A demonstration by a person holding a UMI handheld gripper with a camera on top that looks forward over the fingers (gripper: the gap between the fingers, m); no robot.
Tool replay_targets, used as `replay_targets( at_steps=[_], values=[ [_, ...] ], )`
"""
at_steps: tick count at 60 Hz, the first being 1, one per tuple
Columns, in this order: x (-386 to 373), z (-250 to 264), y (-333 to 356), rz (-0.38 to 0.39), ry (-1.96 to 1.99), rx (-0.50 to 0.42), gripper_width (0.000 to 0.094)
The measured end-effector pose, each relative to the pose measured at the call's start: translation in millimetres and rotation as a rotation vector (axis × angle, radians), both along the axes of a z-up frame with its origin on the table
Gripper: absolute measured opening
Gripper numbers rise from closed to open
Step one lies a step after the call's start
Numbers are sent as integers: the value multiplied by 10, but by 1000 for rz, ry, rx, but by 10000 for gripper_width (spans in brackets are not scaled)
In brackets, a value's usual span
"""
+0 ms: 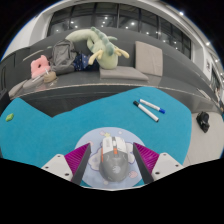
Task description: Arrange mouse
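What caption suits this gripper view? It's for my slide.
Gripper shut on a grey mouse over a blue mat, two markers beyond.

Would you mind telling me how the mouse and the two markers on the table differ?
The mouse is grey and rounded; the markers are slim white sticks with blue caps. The mouse sits between the fingers of the tool, its sides against the pink pads; the markers lie free, well beyond the fingers, to the right. Both rest on the blue table.

mouse | grey-white, lying flat | between the tongs fingers | on blue surface
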State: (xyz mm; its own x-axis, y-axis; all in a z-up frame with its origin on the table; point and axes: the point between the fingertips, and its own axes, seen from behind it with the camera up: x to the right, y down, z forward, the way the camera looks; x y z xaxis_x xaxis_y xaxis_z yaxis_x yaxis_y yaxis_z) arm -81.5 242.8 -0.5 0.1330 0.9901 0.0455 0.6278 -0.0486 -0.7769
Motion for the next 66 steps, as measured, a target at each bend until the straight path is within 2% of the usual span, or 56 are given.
replay_targets(
  at_steps=[14, 22, 42, 56, 66],
  values=[
    [727, 899, -831, 45, 45, 11, 847],
    [1366, 1118, -1402, 51, 10, -23, 849],
    [2493, 1184, -2317, 81, -48, -43, 848],
    [2739, 1097, -2548, 119, -69, -37, 847],
    [2743, 1178, -2579, 139, -46, 1, 848]
  ],
)
